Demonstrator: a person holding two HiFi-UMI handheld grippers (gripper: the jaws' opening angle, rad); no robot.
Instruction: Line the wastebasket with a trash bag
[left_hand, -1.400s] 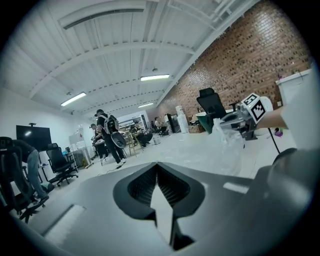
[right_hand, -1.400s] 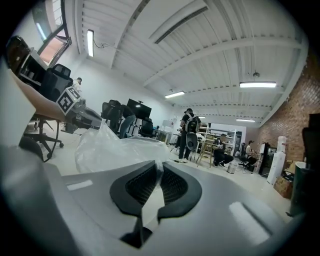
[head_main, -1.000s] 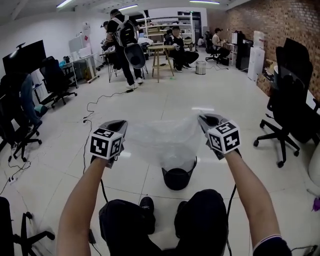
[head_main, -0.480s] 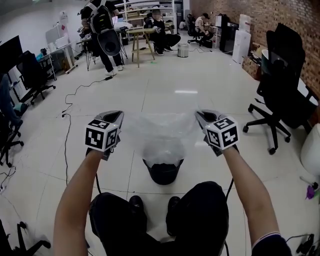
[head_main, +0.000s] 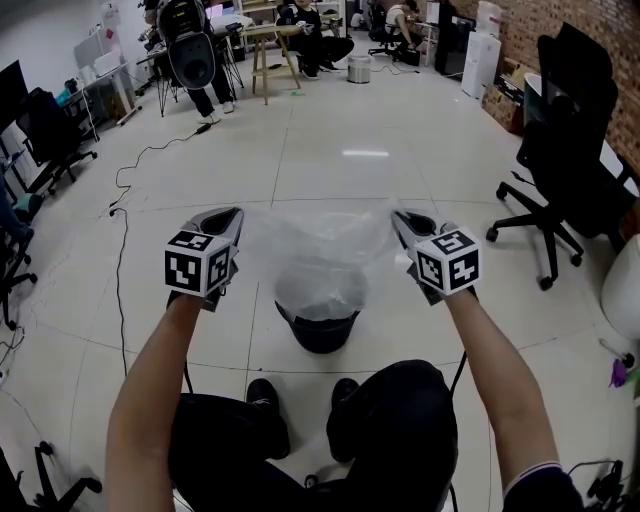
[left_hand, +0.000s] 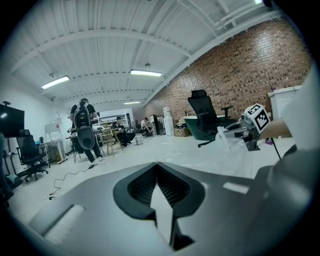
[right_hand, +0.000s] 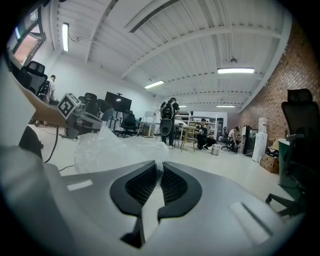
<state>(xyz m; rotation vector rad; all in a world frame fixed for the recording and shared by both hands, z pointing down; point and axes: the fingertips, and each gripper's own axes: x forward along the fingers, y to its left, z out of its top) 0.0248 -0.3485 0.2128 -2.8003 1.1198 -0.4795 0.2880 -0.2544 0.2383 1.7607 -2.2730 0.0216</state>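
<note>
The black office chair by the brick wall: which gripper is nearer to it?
Right. The right gripper holds the trash bag on the side toward the black office chair; the left gripper holds the opposite edge, farther from it.

— From where is the room seen?
— Steeply downward from head height; in the two gripper views, low, close and nearly level along the jaws.
— What is shared?
— The clear bag (head_main: 320, 245) and the standing person (head_main: 190, 50) are caught in all three.
</note>
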